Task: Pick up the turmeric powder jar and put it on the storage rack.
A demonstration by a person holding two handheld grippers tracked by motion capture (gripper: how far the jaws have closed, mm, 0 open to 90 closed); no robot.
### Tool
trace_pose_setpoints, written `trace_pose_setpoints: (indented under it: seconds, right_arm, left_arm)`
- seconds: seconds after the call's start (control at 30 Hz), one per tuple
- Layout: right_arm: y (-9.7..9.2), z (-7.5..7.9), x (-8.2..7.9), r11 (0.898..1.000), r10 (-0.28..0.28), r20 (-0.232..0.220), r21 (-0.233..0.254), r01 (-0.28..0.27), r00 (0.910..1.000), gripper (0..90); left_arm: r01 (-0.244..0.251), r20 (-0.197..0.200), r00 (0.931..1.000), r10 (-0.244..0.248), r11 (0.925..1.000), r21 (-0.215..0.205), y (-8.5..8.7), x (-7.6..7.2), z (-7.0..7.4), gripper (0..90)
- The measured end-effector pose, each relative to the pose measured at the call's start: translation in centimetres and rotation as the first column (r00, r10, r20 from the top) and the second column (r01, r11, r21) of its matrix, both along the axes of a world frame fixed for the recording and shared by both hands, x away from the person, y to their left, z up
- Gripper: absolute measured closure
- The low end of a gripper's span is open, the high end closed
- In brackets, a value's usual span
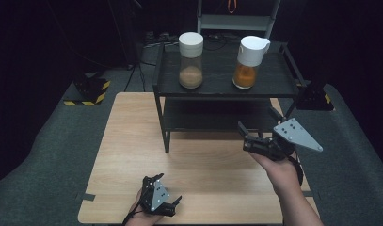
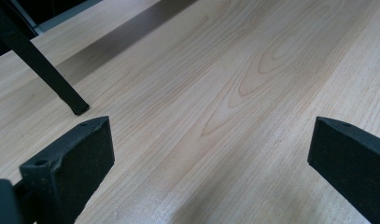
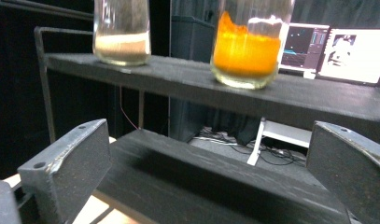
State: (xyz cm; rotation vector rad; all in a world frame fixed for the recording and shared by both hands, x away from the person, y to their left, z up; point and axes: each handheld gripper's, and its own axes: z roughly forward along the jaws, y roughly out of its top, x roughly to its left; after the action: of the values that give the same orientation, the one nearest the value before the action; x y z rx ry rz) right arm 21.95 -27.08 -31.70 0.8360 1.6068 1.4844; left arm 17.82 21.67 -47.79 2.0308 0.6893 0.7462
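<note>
Aiming our right claw (image 1: 249, 137), jaws wide, at the orange jar (image 1: 247, 63) above it; shelf edge (image 3: 215, 86) could snag us.

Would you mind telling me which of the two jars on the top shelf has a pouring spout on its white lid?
The jar of orange powder, at the right of the shelf: its lid juts into a spout. The jar of brown powder has a plain round lid.

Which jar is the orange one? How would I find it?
Look at the black shelf standing on the wooden table. Two jars sit on top; the orange jar is the right one, with a white spouted lid. Its neighbour holds tan powder.
</note>
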Motion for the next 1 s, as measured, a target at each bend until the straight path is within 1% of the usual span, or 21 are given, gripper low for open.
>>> trace_pose_setpoints:
  seconds: [0.17,0.3,0.43,0.5,0.6,0.77,1.0]
  right_arm:
    - [-0.2,-1.1,-1.0,1.0,-0.002,-0.005,-0.025,0.002,1.0,0.0]
    - [-0.3,-2.0,-1.8,0.999,-0.001,-0.018,-0.033,0.0,0.9998,0.0]
    - [-0.2,-3.0,-2.4,0.998,-0.004,-0.025,-0.066,0.002,0.9997,0.0]
    - [-0.2,-3.4,-2.6,0.997,-0.006,-0.043,-0.078,0.003,0.9991,0.0]
    - [-0.2,-4.3,-3.0,0.995,-0.017,-0.046,-0.102,0.012,0.9988,0.0]
    - [-0.3,-5.7,-3.4,0.993,-0.02,-0.074,-0.118,0.011,0.9971,0.0]
    - [-0.4,-7.9,-3.9,0.989,-0.031,-0.114,-0.15,0.014,0.993,0.0]
  left_arm:
    - [0.001,0.006,1.0,-0.001,1.0,-0.001,0.0,-0.1,-0.1,0.7]
    - [-0.002,0.007,1.0,0.002,1.0,0.007,-0.1,-0.1,0.0,0.6]
    - [-0.002,0.004,1.0,0.002,1.0,0.006,-0.1,-0.1,0.0,0.7]
    - [-0.004,0.003,1.0,0.004,1.0,0.003,-0.1,-0.1,0.0,0.7]
    - [-0.007,0.004,1.0,0.007,1.0,0.004,-0.1,-0.1,0.0,0.7]
    - [-0.008,0.006,0.9999,0.008,1.0,-0.001,-0.1,-0.1,-0.1,0.6]
    - [-0.01,0.005,0.9999,0.01,0.9999,-0.007,0.0,-0.1,-0.1,0.7]
